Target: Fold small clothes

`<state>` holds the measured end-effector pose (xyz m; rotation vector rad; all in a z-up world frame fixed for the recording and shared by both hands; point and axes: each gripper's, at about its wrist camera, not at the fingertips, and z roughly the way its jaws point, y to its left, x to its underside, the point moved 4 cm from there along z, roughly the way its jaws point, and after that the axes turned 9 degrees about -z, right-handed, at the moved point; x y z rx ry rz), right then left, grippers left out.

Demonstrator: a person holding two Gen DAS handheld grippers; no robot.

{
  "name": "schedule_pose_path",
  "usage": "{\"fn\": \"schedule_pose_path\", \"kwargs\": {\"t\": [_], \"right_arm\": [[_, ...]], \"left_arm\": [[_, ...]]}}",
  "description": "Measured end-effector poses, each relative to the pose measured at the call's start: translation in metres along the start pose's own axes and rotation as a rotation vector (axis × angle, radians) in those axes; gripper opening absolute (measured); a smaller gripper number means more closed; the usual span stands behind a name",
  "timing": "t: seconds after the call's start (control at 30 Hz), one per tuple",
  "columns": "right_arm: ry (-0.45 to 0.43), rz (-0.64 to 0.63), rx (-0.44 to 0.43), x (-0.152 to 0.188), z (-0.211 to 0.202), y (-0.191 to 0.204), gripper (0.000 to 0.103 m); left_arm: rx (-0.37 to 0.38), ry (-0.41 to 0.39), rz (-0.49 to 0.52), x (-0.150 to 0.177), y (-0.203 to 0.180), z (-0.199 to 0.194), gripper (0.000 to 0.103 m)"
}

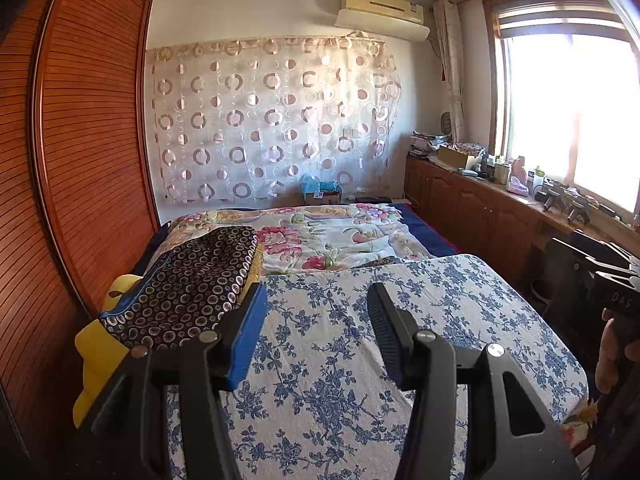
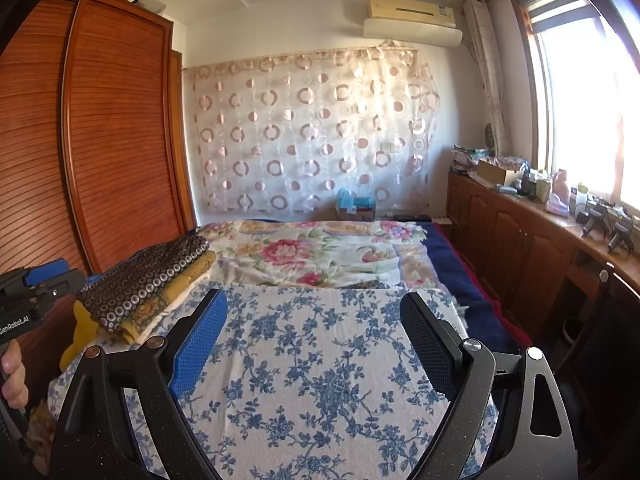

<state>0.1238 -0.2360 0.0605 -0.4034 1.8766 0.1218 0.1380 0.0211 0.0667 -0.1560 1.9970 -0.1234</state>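
1. Left tongs (image 1: 316, 312) spread partway, nothing between them, hovering over the blue-floral cloth (image 1: 360, 340) at lower centre.
2. Right tongs (image 2: 314, 322) spread wide, empty, over the same cloth (image 2: 320, 360).
3. The cloth lies flat on the bed (image 2: 320, 252).
4. Folded stack of dark ring-print clothes (image 1: 188, 284) sits at centre left, touching the cloth's left edge.
5. A hand (image 2: 14, 376) grips the left handle at lower left.

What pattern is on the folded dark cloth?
Small pale rings on dark fabric, clearest in the left wrist view.
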Motion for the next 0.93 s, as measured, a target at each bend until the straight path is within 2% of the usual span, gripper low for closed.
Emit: {"fn": "schedule_pose_path", "kwargs": {"t": [0.93], "right_arm": [[0.0,0.0,-0.002,-0.0011,-0.0013,-0.0009,0.09]], "left_arm": [[0.0,0.0,0.0,0.0,-0.0003,-0.0002,0.052]]}}
